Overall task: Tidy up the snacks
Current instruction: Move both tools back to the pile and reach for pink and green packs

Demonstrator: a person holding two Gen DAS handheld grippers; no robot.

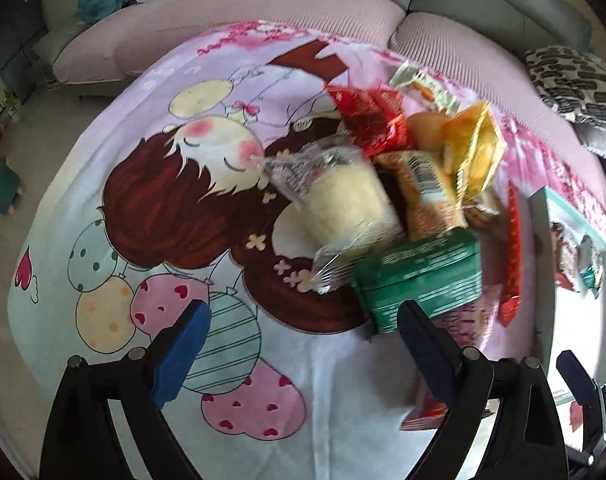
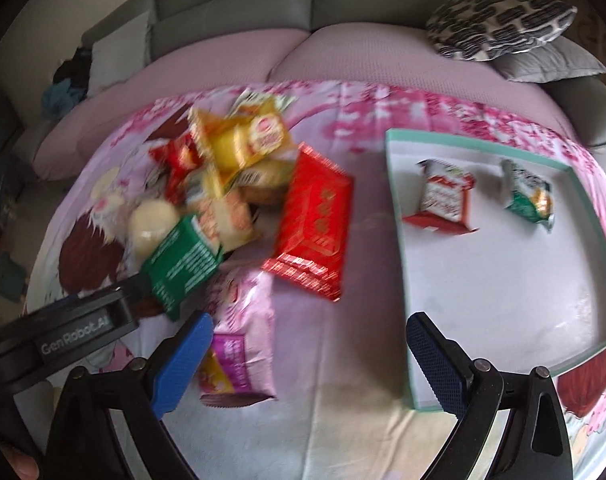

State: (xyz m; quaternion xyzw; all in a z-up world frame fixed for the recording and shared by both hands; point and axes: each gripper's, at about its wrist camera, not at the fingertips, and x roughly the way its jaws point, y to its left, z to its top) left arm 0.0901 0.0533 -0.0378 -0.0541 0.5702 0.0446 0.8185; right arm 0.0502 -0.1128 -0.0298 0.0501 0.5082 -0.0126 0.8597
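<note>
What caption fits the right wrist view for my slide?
Open right gripper above a pink snack packet, snack pile at left, and teal-rimmed tray holding two packets at right.

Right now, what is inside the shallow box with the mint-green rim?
Inside the box two small snack packets lie apart: a red-and-white packet and a green packet. The rest of its white floor is bare. The near corner is partly hidden behind a finger of the right gripper.
</note>
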